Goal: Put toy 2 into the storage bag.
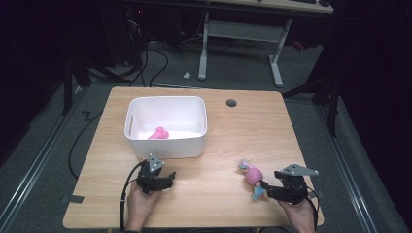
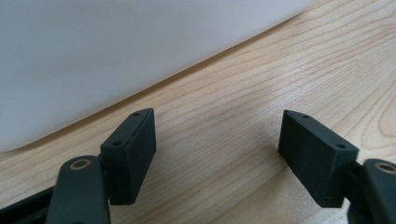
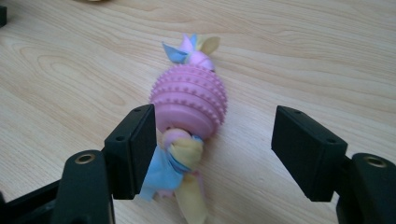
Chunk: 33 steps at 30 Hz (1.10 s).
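Meanwhile, left gripper (image 1: 165, 180) rests low on wooden table (image 1: 223, 141), jaws wide apart, nothing between, just before white bin (image 1: 167, 145) holding pink toy (image 1: 159, 133). Right of centre: pink studded ball toy (image 3: 189, 100) with knotted cloth tails lies on table. Right gripper (image 3: 212, 154) poised at near tail, jaws spread, not yet clamped. Toy likely light, rubbery, tails floppy; firm ball body looks surest hold.

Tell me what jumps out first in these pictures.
The pink studded ball toy with pastel cloth tails lies on the wooden table, between the open jaws of the right tool. Beyond the open left tool stands a white bin holding another pink toy.
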Motion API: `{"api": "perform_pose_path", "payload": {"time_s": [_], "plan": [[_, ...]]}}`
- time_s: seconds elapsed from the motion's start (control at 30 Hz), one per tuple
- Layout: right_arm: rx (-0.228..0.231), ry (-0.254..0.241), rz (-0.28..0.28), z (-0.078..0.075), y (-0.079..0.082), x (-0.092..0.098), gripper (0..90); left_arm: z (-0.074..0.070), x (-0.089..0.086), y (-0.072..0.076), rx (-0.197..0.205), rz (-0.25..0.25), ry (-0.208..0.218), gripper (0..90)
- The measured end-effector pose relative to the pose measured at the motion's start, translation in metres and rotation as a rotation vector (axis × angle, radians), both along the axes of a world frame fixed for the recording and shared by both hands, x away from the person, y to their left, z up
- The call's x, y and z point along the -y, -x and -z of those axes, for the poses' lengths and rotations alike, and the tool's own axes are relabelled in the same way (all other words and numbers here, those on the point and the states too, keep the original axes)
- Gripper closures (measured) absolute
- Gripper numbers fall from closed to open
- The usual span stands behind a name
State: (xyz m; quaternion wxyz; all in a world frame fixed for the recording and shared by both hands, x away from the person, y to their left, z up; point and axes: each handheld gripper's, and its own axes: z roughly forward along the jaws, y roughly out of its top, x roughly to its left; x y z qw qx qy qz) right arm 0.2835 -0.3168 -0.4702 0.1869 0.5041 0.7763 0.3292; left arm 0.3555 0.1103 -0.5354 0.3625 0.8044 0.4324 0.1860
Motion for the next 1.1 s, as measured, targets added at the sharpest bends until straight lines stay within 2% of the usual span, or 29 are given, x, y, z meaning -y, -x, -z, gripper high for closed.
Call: {"api": "perform_pose_path", "payload": {"time_s": [0.23,0.43,0.77,1.1], "plan": [[-0.044,0.026,-0.047,0.006,-0.017,-0.017,31.0,0.000,0.000,0.000,0.000,0.001,-0.001,27.6],[-0.081,0.045,-0.058,0.012,-0.027,-0.024,30.6,0.000,0.000,0.000,-0.001,0.001,-0.001,27.5],[-0.129,0.062,-0.063,0.021,-0.034,-0.028,31.2,0.000,0.000,0.000,-0.001,0.002,-0.001,27.2],[-0.138,0.067,-0.073,0.022,-0.036,-0.027,34.2,0.000,0.000,0.000,-0.001,0.002,-0.001,27.1]]}}
